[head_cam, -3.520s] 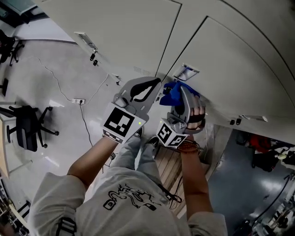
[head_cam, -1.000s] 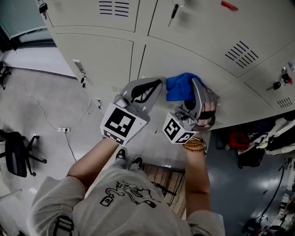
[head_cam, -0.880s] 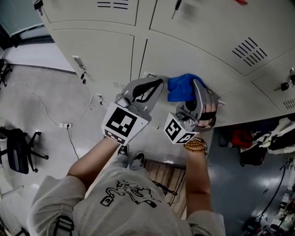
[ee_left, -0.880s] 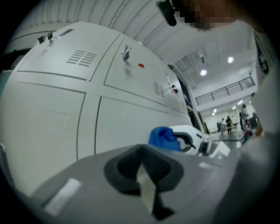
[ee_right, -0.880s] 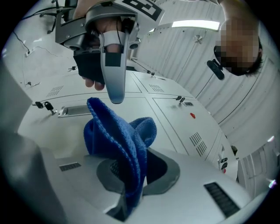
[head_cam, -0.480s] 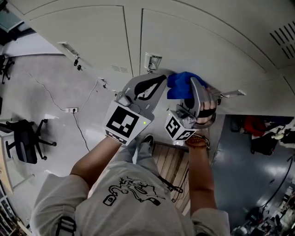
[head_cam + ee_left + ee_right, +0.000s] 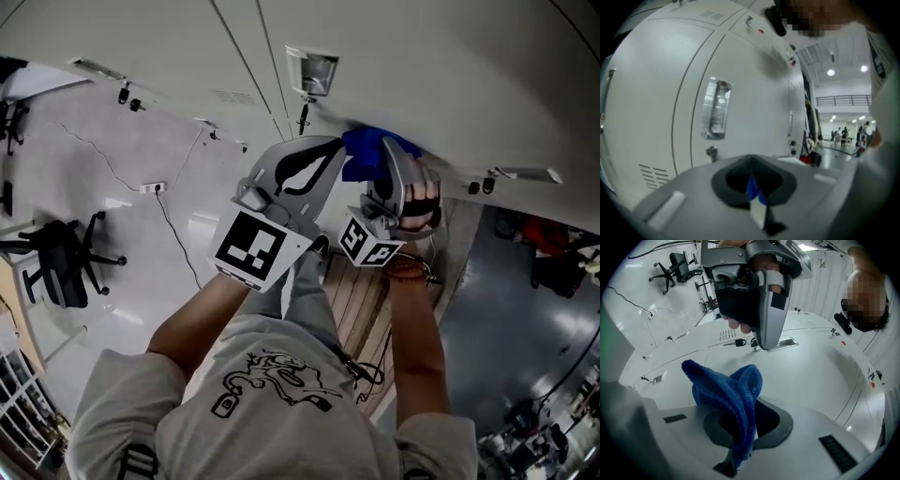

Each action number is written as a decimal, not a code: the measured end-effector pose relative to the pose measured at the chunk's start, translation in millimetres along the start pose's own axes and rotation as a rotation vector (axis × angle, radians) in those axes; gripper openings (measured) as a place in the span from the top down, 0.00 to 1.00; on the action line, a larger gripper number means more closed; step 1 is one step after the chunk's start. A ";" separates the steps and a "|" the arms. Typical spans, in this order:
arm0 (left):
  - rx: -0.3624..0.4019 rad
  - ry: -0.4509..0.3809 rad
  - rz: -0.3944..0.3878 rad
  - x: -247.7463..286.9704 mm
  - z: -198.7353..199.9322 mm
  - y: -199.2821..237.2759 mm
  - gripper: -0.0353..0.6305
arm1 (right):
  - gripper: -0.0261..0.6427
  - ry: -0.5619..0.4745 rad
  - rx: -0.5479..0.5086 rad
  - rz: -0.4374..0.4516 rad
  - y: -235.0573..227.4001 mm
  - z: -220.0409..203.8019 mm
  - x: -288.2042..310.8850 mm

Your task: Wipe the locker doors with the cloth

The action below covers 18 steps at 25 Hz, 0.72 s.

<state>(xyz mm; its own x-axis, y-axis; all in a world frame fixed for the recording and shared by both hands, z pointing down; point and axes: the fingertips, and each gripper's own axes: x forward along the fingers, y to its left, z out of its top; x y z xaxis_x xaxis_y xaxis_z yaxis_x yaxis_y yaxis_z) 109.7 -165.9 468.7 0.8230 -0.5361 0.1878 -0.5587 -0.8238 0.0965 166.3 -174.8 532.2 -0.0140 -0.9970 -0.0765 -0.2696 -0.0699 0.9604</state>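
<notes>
Head view: the right tool (image 7: 387,142) holds a blue cloth (image 7: 367,153) up at a locker door (image 7: 441,75), with the left tool (image 7: 333,142) just beside the cloth. Left gripper view: the left tool (image 7: 752,164) has its jaws together, facing the door (image 7: 656,103). Right gripper view: the right tool (image 7: 743,427) is clamped on the cloth (image 7: 724,387), which bunches above its jaws near the door (image 7: 811,376)
</notes>
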 end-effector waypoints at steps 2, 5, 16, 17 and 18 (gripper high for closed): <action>0.010 0.023 -0.010 4.3 -14.2 -1.5 0.94 | 0.92 0.000 -0.020 0.035 18.1 -6.5 -1.8; 0.016 0.029 -0.020 8.2 -19.3 -4.0 0.94 | 0.92 0.002 -0.070 0.087 36.2 -19.6 -6.5; 0.038 -0.035 -0.051 6.7 32.1 -27.4 0.94 | 0.92 0.031 -0.162 0.136 -10.8 -41.1 -14.6; 0.039 -0.048 -0.054 5.1 39.7 -30.0 0.94 | 0.92 0.032 -0.163 0.125 -20.9 -38.7 -13.2; 0.042 -0.060 -0.056 3.3 47.4 -32.2 0.94 | 0.92 0.033 -0.164 0.111 -31.7 -36.0 -11.7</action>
<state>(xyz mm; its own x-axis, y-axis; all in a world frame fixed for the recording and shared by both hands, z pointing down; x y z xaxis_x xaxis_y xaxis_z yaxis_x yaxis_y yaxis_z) 135.3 -149.8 419.9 0.8583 -0.4980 0.1238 -0.5077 -0.8592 0.0635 209.6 -162.1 512.2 -0.0023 -0.9992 0.0390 -0.1074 0.0391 0.9934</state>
